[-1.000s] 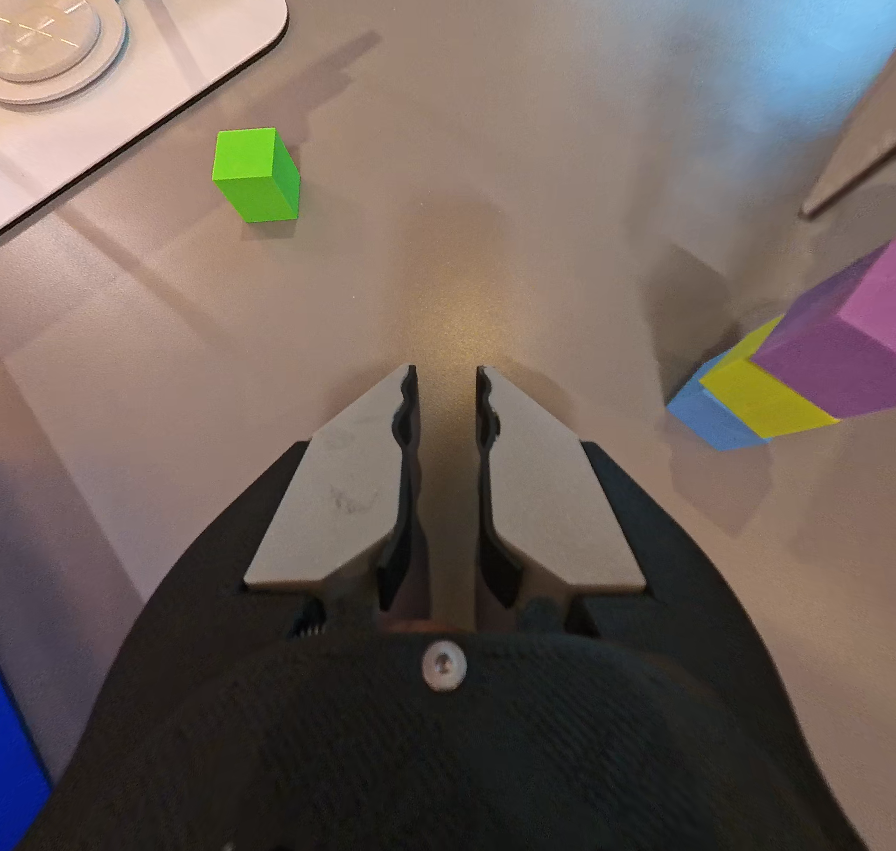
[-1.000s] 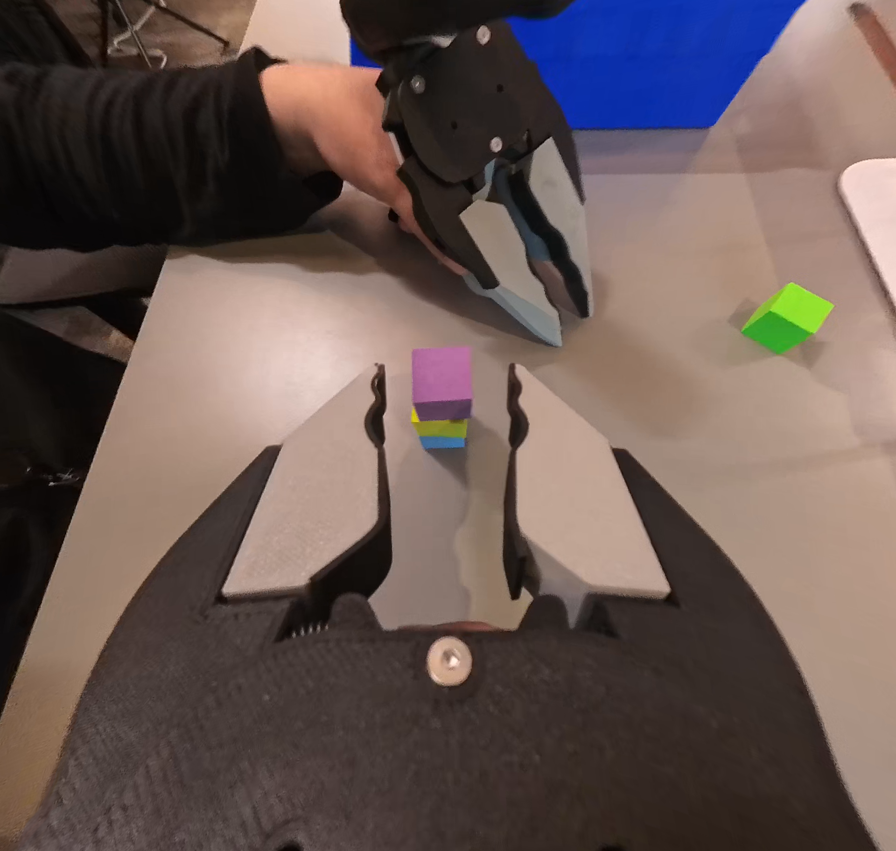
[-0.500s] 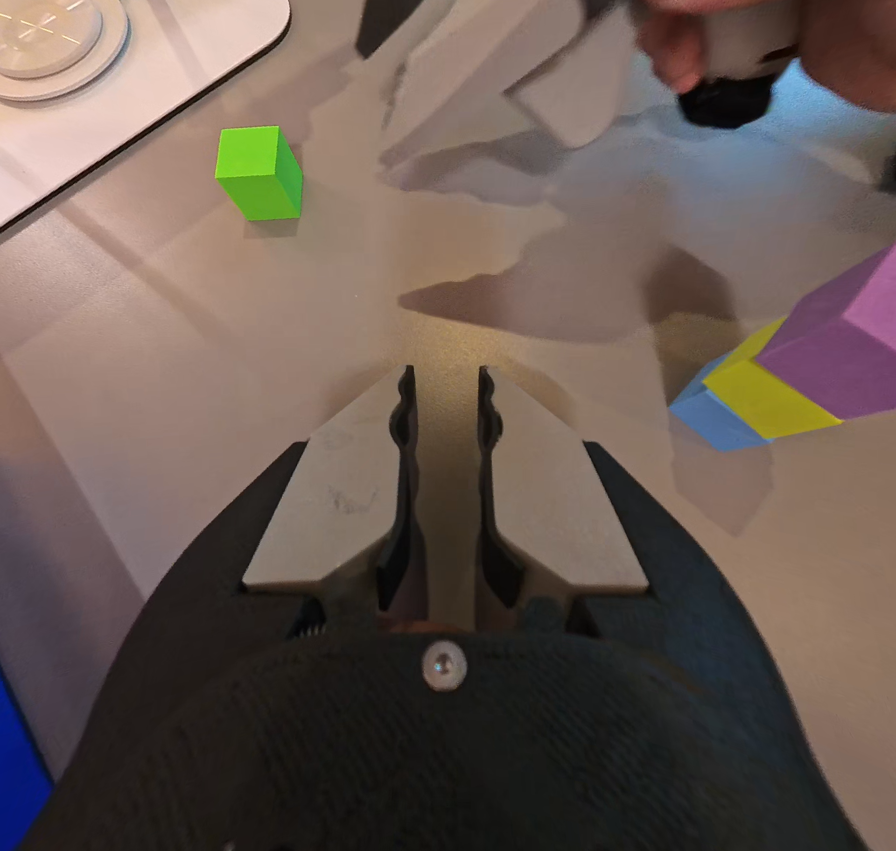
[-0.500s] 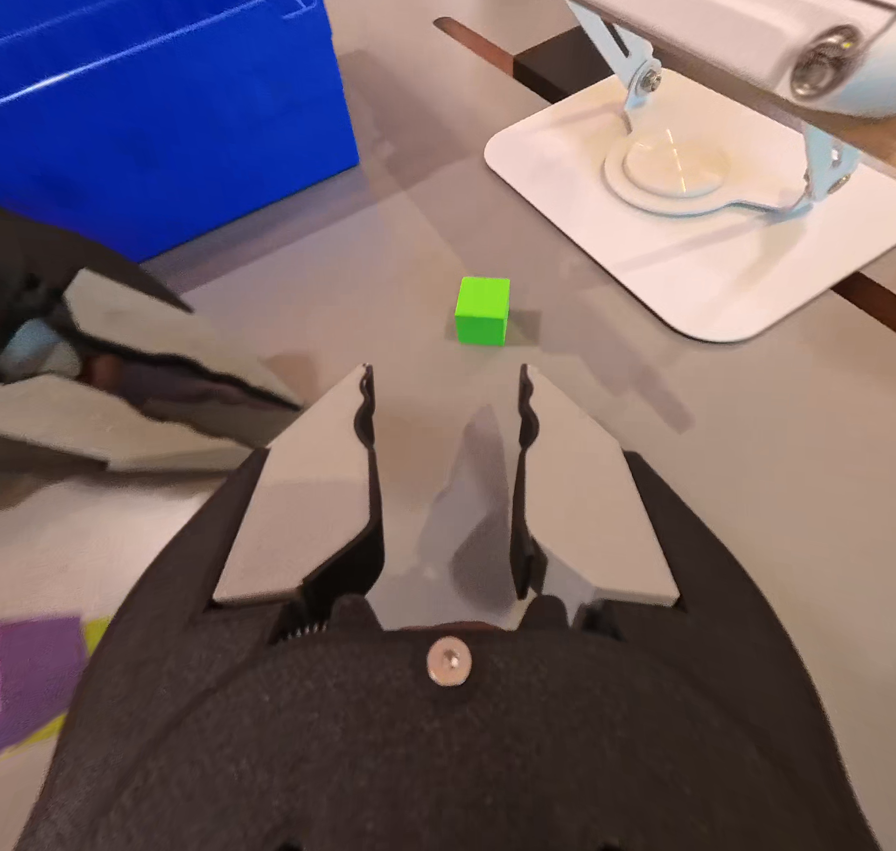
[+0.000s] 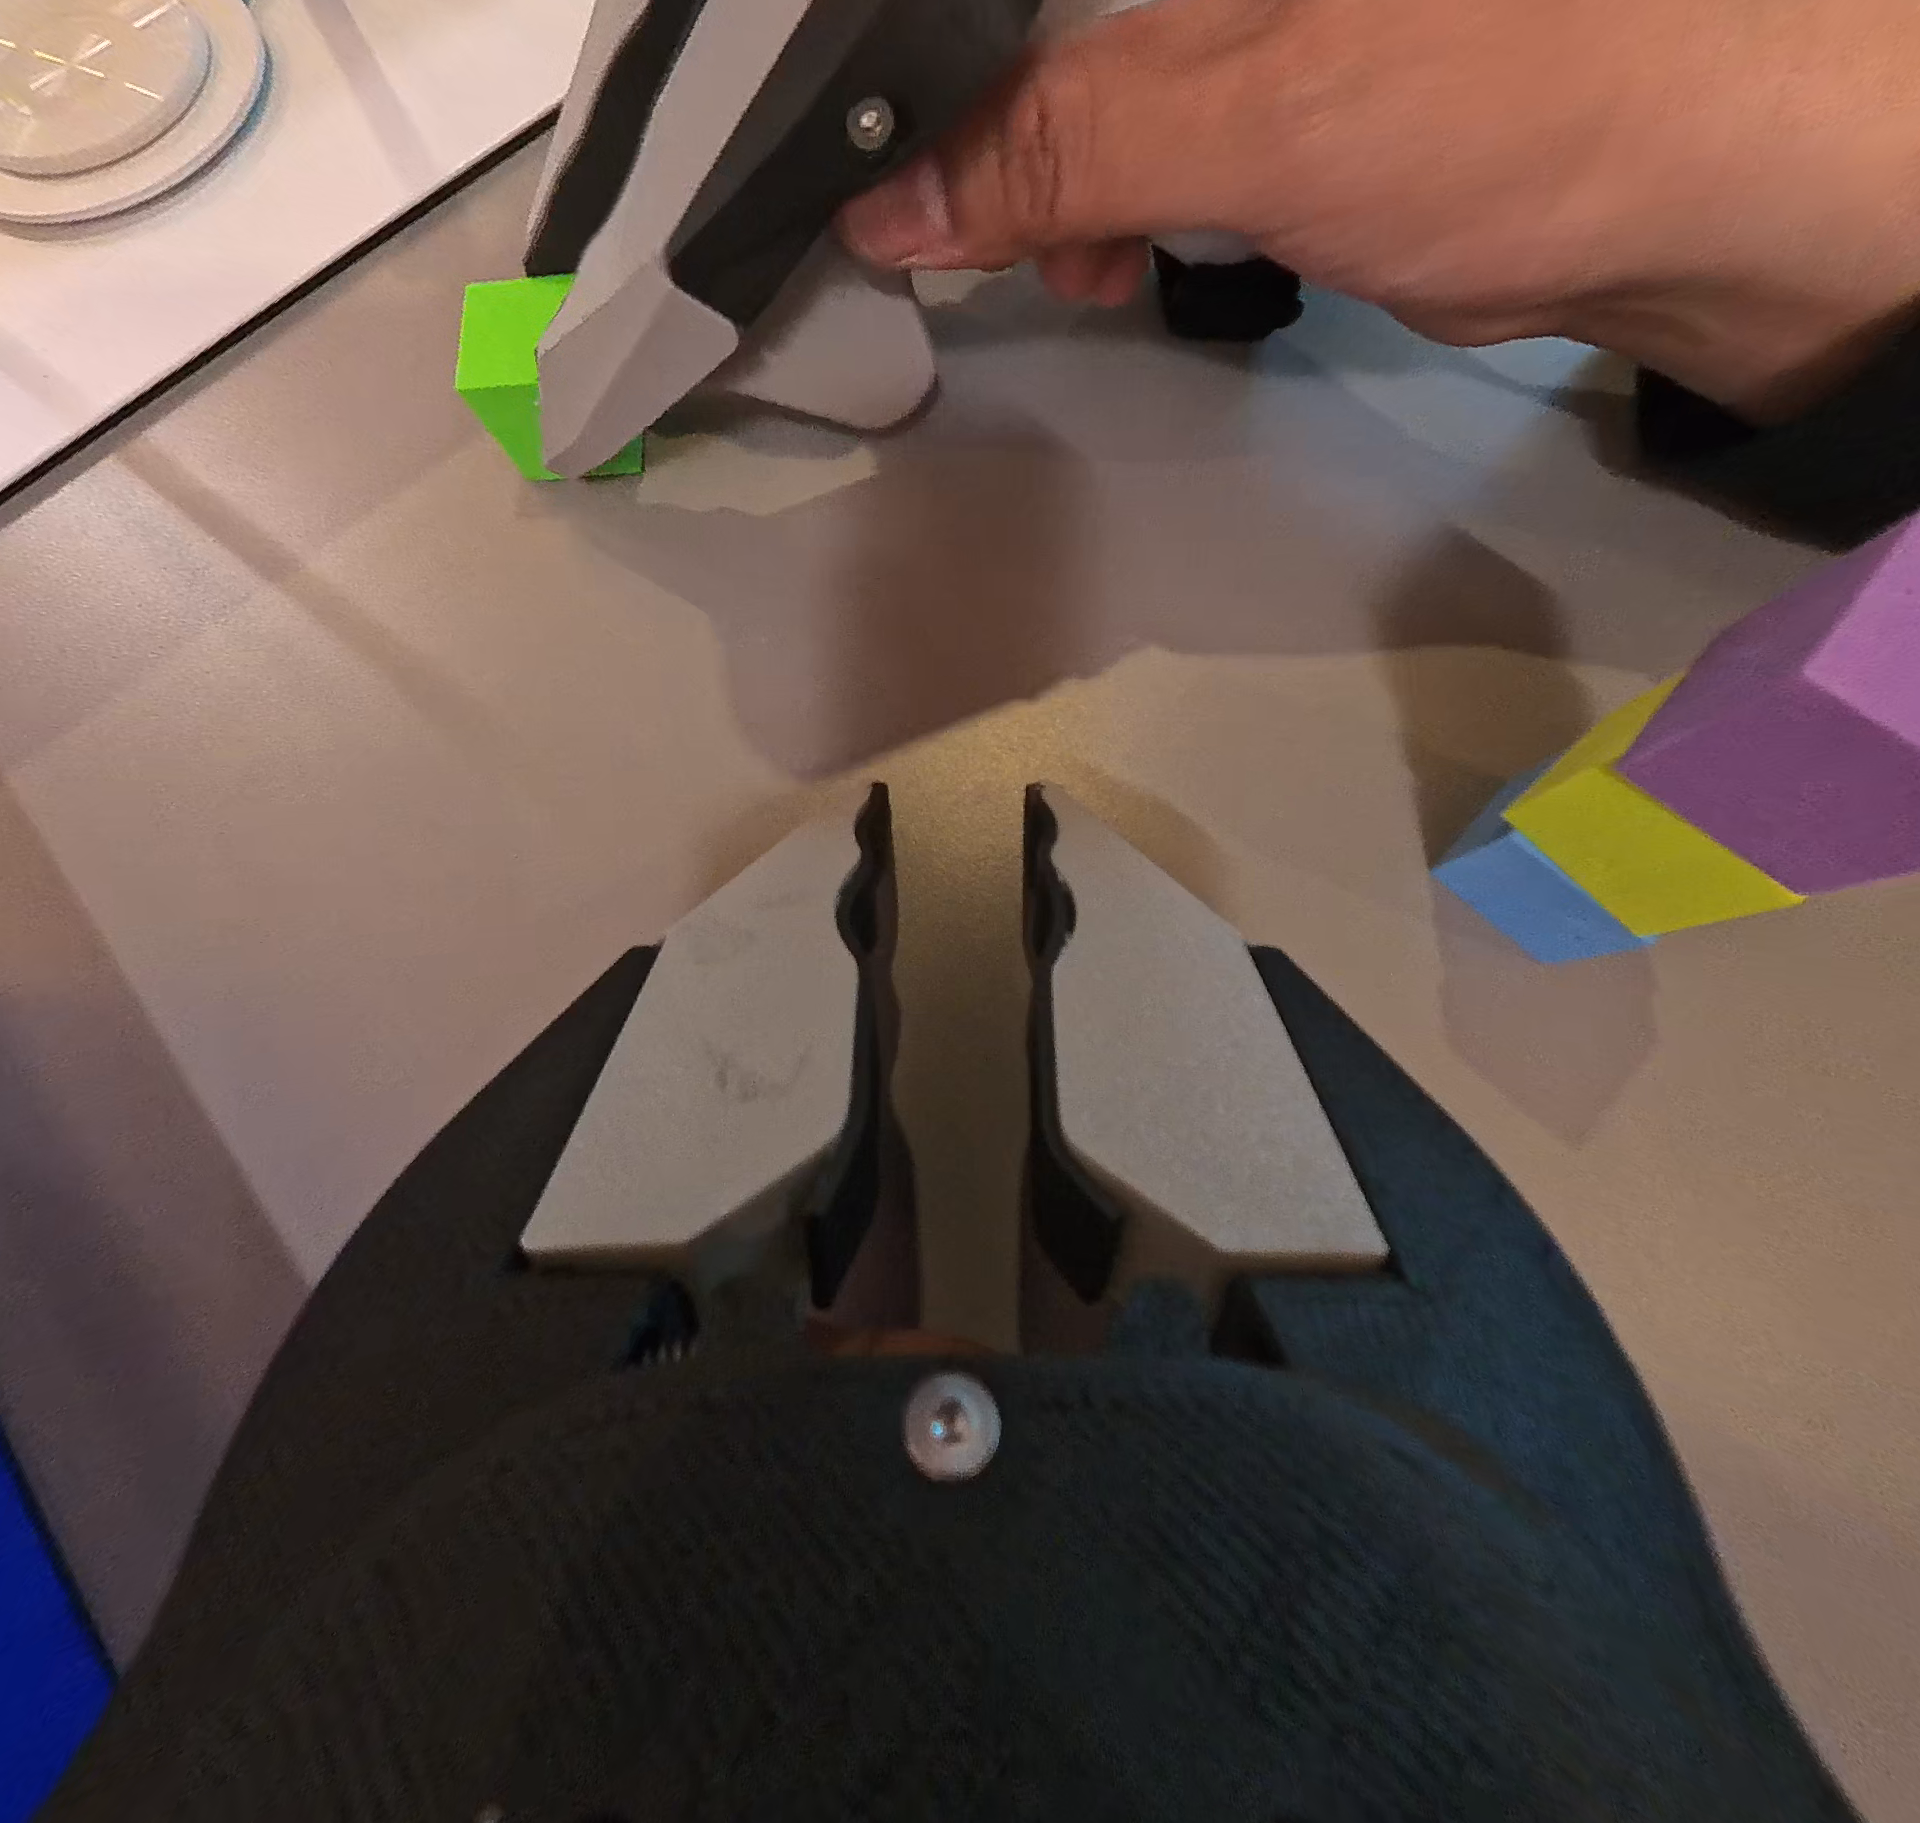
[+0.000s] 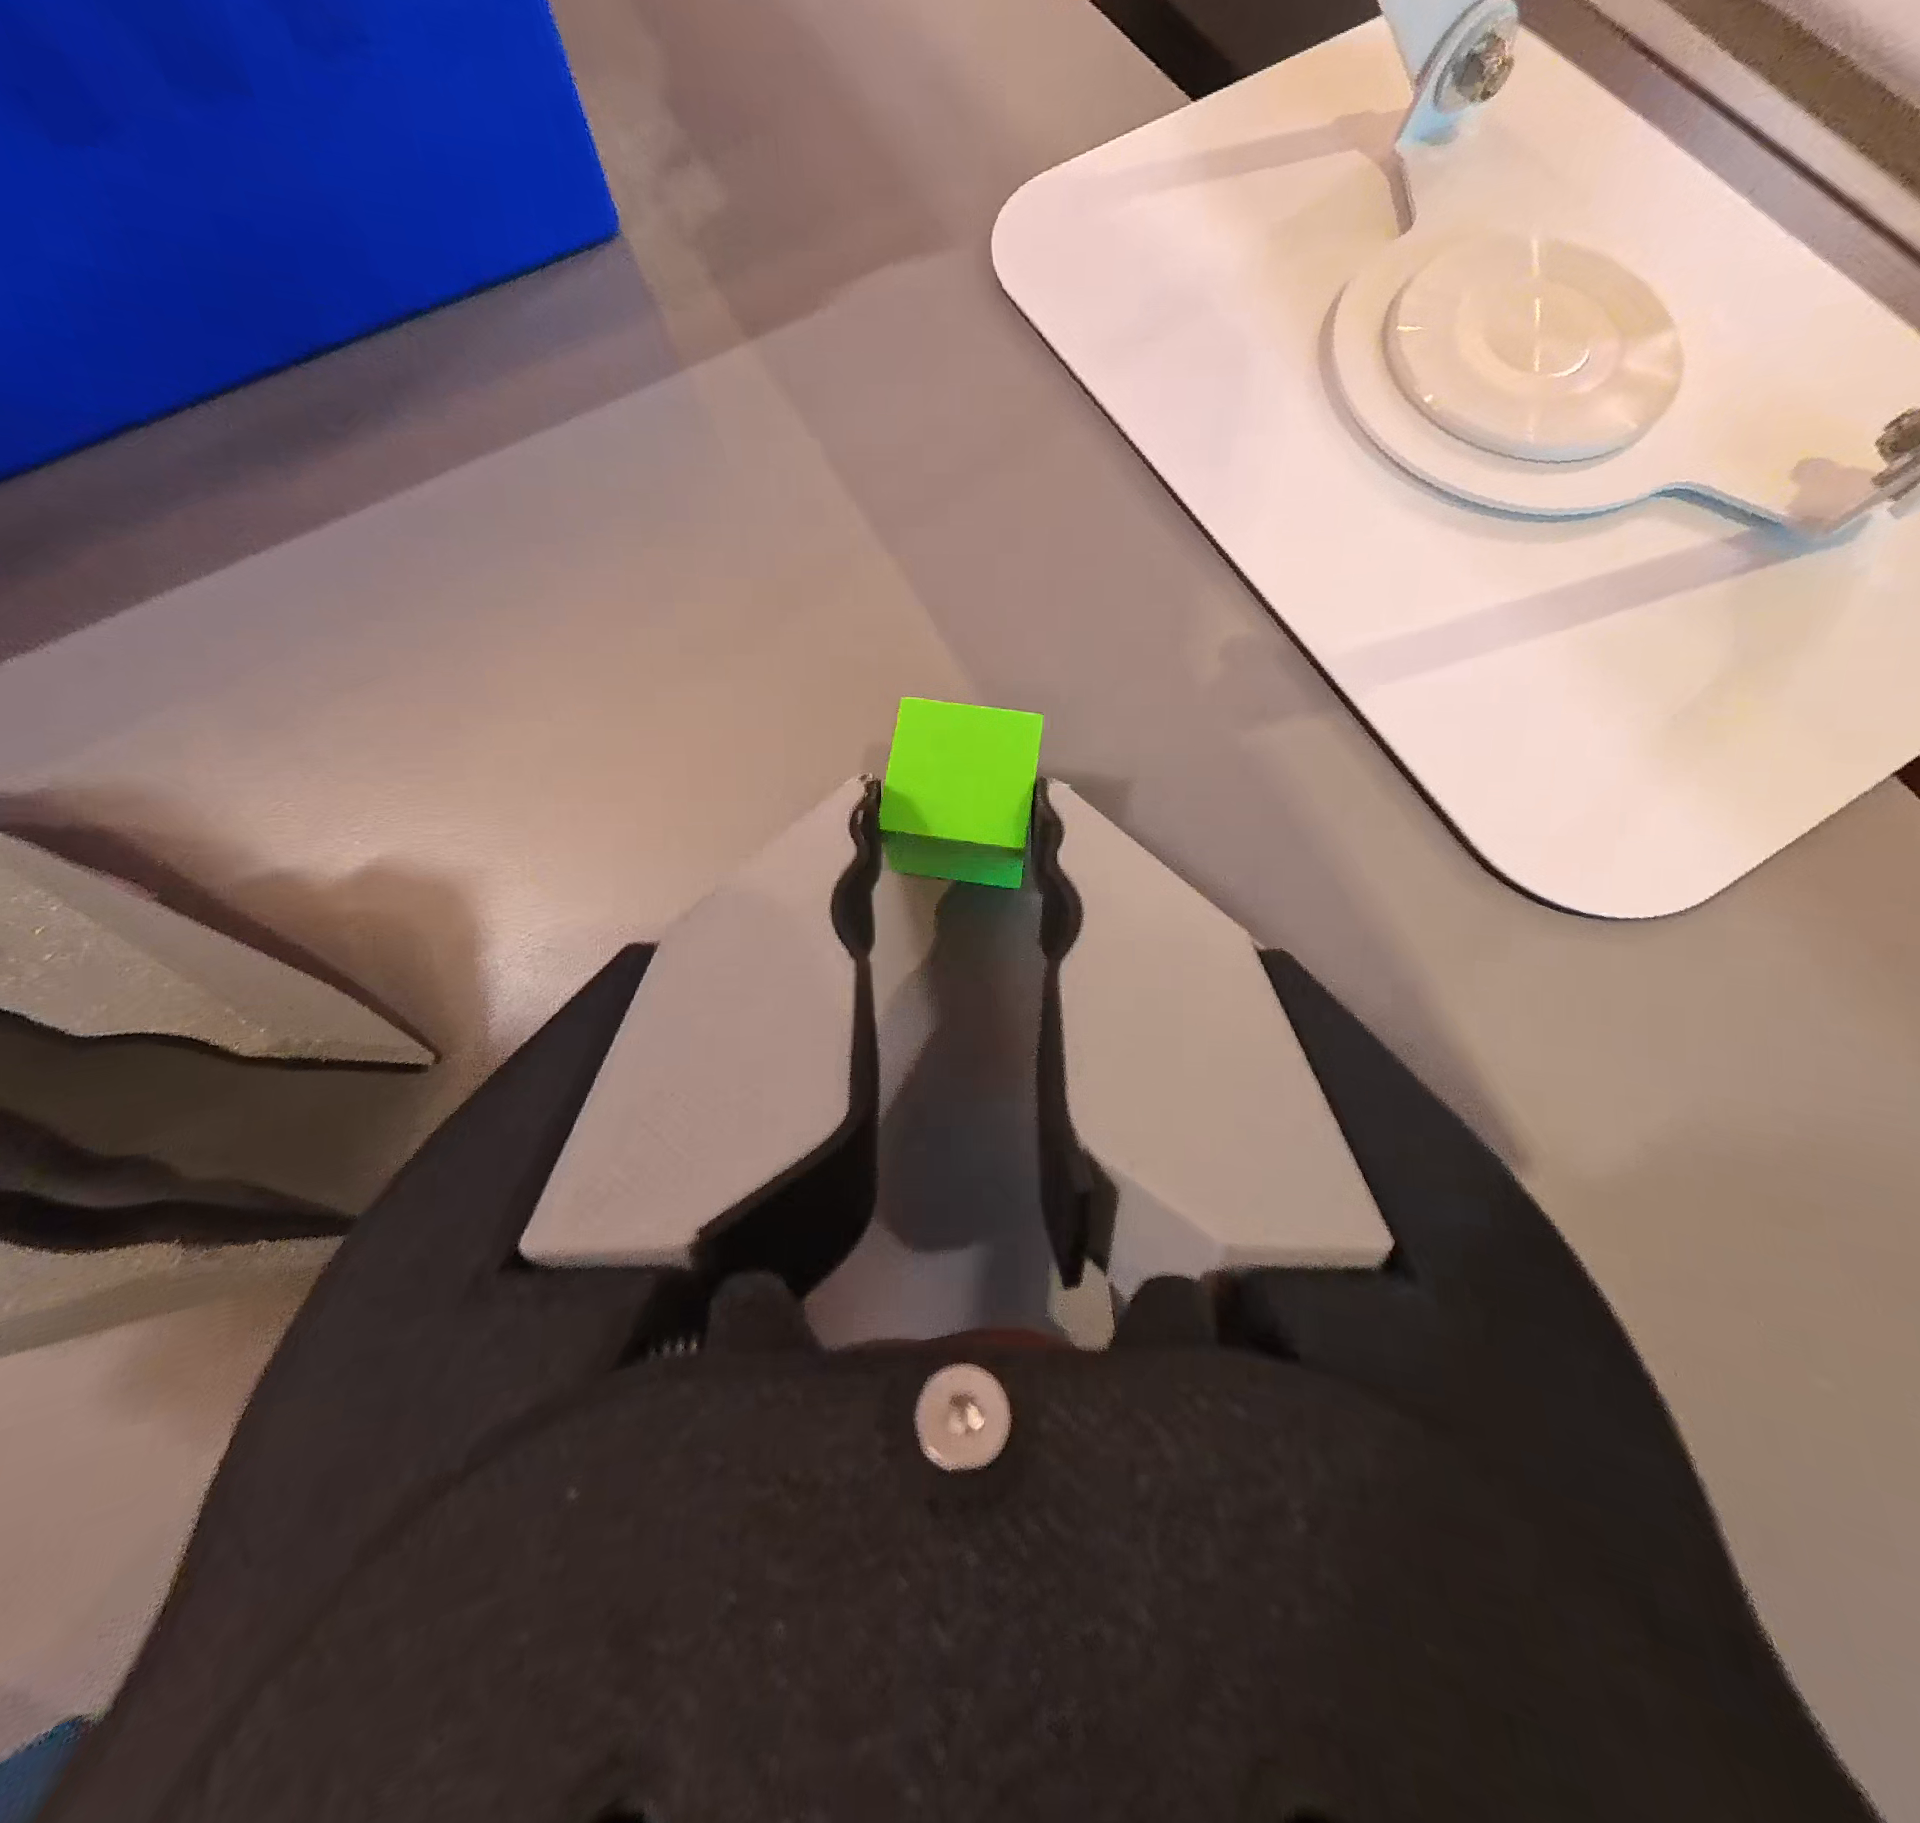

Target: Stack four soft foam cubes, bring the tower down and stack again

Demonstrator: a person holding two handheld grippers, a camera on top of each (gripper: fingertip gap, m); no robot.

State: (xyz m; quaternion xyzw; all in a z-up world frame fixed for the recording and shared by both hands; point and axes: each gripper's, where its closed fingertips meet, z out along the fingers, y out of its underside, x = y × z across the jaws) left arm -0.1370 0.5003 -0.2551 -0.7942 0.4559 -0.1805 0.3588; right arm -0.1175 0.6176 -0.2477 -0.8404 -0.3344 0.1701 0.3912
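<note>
A green foam cube (image 6: 961, 776) sits on the grey table (image 6: 520, 734). My right gripper (image 6: 954, 786) is shut on it, with the fingertips pressing its two sides. In the left wrist view the cube (image 5: 494, 350) is partly hidden by that gripper's near finger (image 5: 634, 339). A tilted-looking tower stands at the right edge: a purple cube (image 5: 1787, 765) on a yellow cube (image 5: 1631, 838) on a light blue cube (image 5: 1527, 890). My left gripper (image 5: 956, 797) is empty with a narrow gap between its jaws, left of the tower.
A white base plate with a round disc (image 6: 1558, 630) lies just beyond the green cube, and shows in the left wrist view (image 5: 343, 111). A blue bin (image 6: 260, 111) stands at the far left. A person's hand (image 5: 1403, 111) holds the right gripper.
My right gripper swung away from the tower to the green cube, came down around it and closed on it. My left gripper and the tower have stayed put.
</note>
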